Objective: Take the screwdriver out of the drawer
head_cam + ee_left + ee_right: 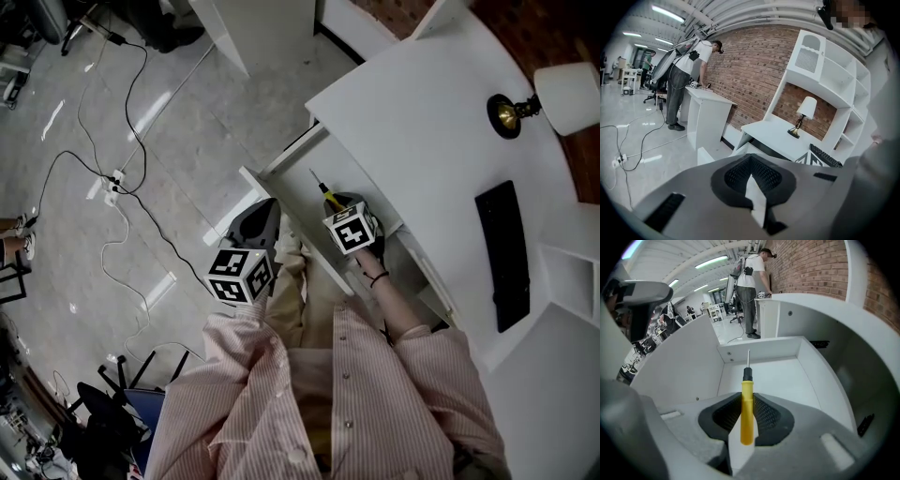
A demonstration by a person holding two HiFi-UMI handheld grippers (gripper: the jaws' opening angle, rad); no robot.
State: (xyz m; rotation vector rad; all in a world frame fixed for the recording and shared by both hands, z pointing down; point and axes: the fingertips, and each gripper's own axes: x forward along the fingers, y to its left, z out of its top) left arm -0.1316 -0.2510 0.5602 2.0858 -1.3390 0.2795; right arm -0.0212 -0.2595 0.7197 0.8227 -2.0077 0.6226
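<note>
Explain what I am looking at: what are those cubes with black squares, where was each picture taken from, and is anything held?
No robot here: a person in a striped shirt holds hand tongs in each hand; each marker cube is part of its tongs. The head view looks down from the person's head; the two gripper views come from cameras riding on the tongs. On the white desk are a lamp and a black keyboard; its drawer is open. The right tongs grip a yellow-handled screwdriver over the drawer. The left tongs are closed and empty.
</note>
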